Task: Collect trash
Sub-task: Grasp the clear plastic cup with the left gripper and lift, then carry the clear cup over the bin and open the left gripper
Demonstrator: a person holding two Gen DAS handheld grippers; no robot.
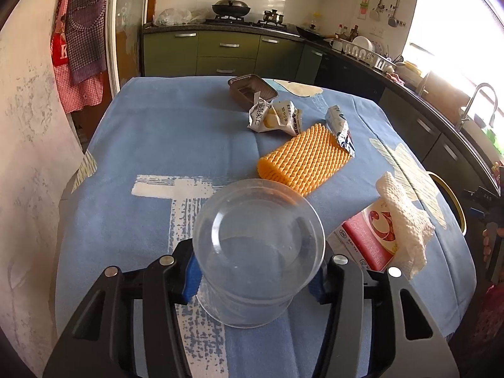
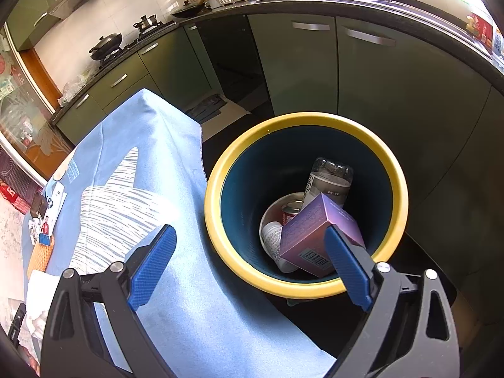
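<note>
Two grippers — left (image 1: 255, 271) grips cup (image 1: 258, 252), right (image 2: 249, 271) spread.

Home kitchen. Ahead of left gripper (image 1: 256, 271), beyond blue-clothed table (image 1: 163, 132): green cabinets (image 1: 226, 50), gas hob with lidded wok (image 1: 231, 7), tiled wall. Ahead right: dish rack (image 1: 365, 51) with plates, sauce bottles, sink tap (image 1: 480, 100) by bright window. Far left: checked aprons (image 1: 80, 44) on wall. Under right gripper (image 2: 250, 267): yellow-rimmed bin (image 2: 302, 286) on floor by curved counter (image 2: 378, 6).
</note>
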